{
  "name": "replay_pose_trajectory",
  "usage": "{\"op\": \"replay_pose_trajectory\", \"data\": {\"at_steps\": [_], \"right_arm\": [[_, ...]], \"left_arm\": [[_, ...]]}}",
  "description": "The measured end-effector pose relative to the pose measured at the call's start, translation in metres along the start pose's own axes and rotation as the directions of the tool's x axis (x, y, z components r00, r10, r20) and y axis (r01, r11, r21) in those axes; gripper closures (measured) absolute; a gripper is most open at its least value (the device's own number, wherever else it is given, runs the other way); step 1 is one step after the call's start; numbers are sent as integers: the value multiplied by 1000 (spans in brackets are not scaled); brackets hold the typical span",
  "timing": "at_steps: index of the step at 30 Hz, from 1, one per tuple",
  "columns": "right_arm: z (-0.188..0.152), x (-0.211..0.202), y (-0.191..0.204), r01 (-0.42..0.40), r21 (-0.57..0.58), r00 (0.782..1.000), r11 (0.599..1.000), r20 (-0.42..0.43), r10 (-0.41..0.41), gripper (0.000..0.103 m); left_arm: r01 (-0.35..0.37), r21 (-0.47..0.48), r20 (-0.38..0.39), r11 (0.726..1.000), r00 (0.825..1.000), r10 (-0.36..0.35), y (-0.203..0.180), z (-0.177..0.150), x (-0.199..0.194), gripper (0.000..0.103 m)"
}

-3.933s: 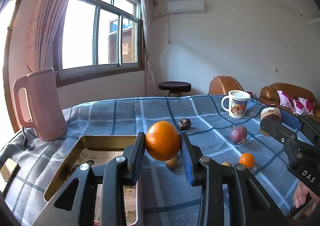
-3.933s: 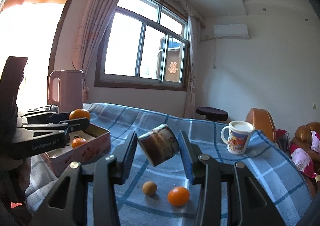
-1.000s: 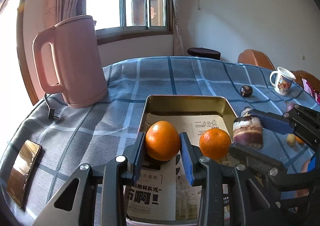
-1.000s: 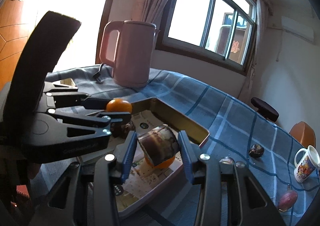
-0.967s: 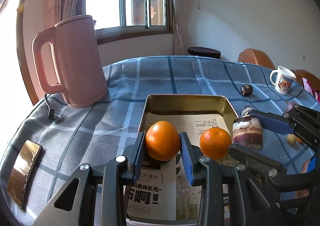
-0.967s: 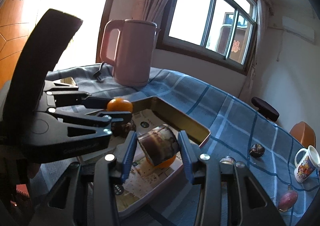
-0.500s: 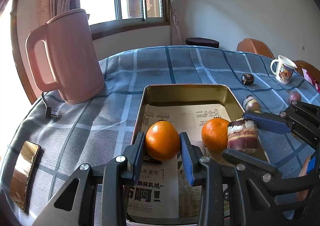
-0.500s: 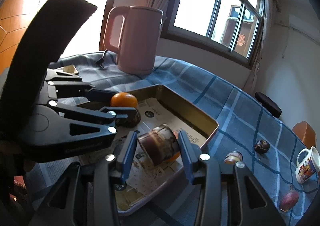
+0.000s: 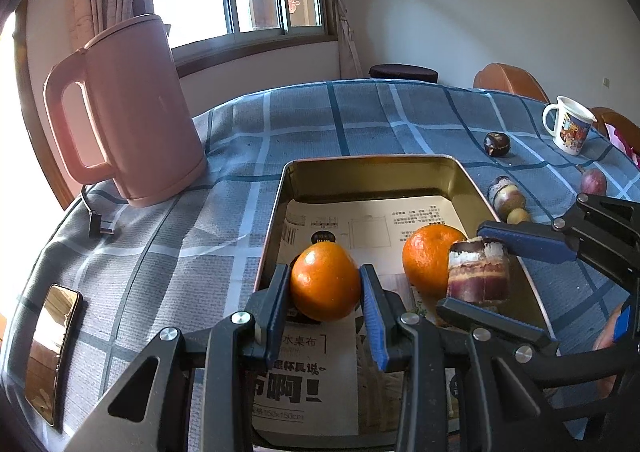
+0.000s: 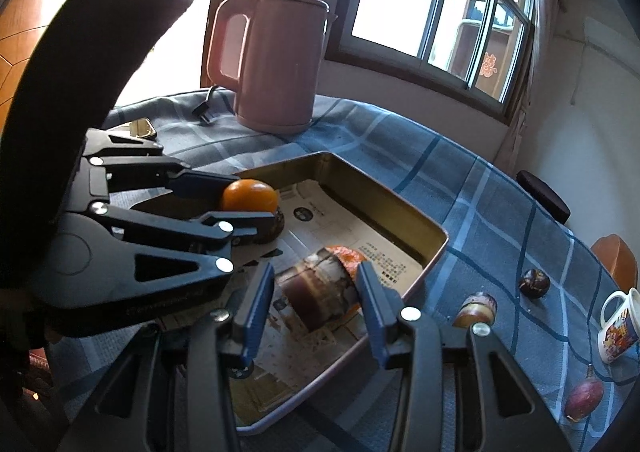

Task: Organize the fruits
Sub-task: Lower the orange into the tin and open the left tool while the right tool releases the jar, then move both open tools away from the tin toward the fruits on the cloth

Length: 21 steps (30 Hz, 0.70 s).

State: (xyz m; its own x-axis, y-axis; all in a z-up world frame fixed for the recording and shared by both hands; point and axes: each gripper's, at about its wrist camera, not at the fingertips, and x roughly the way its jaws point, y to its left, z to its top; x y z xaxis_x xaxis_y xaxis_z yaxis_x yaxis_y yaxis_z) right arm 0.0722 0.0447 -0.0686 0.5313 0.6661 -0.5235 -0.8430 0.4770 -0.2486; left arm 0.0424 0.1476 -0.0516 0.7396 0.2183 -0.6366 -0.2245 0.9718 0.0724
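Note:
My left gripper [image 9: 325, 294] is shut on an orange [image 9: 324, 287] and holds it low over the near left part of a gold metal tin [image 9: 372, 165] lined with printed paper. My right gripper [image 10: 318, 302] is shut on a purple sugarcane piece [image 10: 316, 298], held over the tin's right side; the piece also shows in the left wrist view [image 9: 478, 272]. A second orange [image 9: 426, 254] lies in the tin just behind the sugarcane. The held orange shows in the right wrist view [image 10: 250, 195], with a dark fruit [image 10: 276, 226] under it.
A pink kettle [image 9: 124, 111] stands left of the tin, with a phone [image 9: 52, 348] near the table's left edge. On the blue checked cloth right of the tin lie another sugarcane piece [image 9: 506, 193], a small yellow fruit [image 9: 518, 215], a dark fruit [image 9: 496, 143], a purple fruit [image 9: 592, 179] and a mug [image 9: 568, 129].
Both grippers have moved further in over the tin and lower, each still holding its fruit. The sugarcane now sits right in front of the loose orange.

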Motion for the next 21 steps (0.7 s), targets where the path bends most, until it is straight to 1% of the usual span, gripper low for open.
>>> {"op": "replay_pose_trajectory", "data": {"at_steps": [4, 5, 6, 9, 13, 21], "right_arm": [[0, 1, 0, -2, 3, 1000, 1000, -3, 2, 55], [0, 1, -1, -4, 7, 1000, 1000, -4, 4, 50], [0, 1, -2, -3, 9, 1000, 1000, -3, 3, 49], [-1, 1, -5, -3, 28, 1000, 1000, -2, 4, 48], [-1, 0, -7, -1, 38, 1000, 999, 3, 1, 46], [-2, -7, -8, 29, 54, 999, 998, 32, -31, 37]], "left_arm": [[1, -3, 0, 1000, 1000, -1, 0, 0, 0, 65], [0, -3, 1, 1000, 1000, 0, 1, 0, 0, 63], [-5, -2, 4, 1000, 1000, 5, 1, 0, 0, 61], [-10, -13, 11, 1000, 1000, 10, 4, 0, -1, 55], [-4, -23, 11, 1000, 1000, 4, 6, 0, -1, 54], [14, -46, 10, 999, 1000, -14, 7, 0, -5, 52]]}}
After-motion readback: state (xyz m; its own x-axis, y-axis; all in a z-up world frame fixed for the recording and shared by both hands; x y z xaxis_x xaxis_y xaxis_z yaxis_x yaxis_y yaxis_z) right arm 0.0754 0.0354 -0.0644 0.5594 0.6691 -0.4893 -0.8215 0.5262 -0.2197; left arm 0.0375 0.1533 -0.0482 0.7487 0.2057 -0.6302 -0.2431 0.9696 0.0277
